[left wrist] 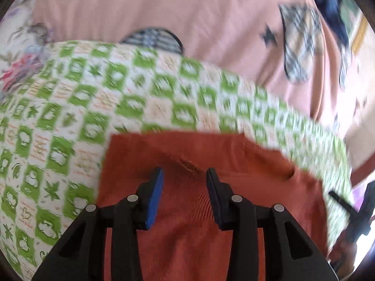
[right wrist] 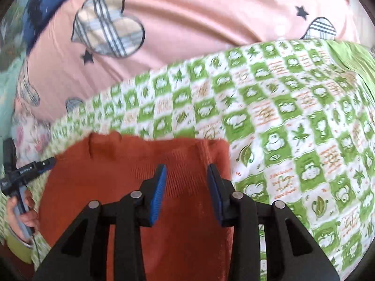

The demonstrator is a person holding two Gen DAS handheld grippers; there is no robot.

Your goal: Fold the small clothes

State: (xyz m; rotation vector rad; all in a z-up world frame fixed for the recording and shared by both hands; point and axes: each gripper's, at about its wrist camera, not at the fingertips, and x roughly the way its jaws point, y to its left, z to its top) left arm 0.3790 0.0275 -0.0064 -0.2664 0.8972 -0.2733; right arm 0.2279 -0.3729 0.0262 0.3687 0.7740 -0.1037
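Note:
A rust-orange knitted garment (left wrist: 187, 206) lies flat on a green-and-white patterned cloth (left wrist: 70, 107). It also shows in the right wrist view (right wrist: 131, 164), with its far edge folded straight. My left gripper (left wrist: 185, 178) is open and empty above the garment's middle, near a small wrinkle. My right gripper (right wrist: 187, 175) is open and empty above the garment's right part, close to its right edge. The left gripper's tip (right wrist: 44, 162) and the hand holding it show at the left edge of the right wrist view.
The green patterned cloth (right wrist: 293, 121) lies over a pink bedsheet (right wrist: 199, 18) printed with plaid hearts and stars. A dark blue fabric (left wrist: 328, 2) lies at the far side. The other gripper's body (left wrist: 356, 213) shows at the right edge of the left wrist view.

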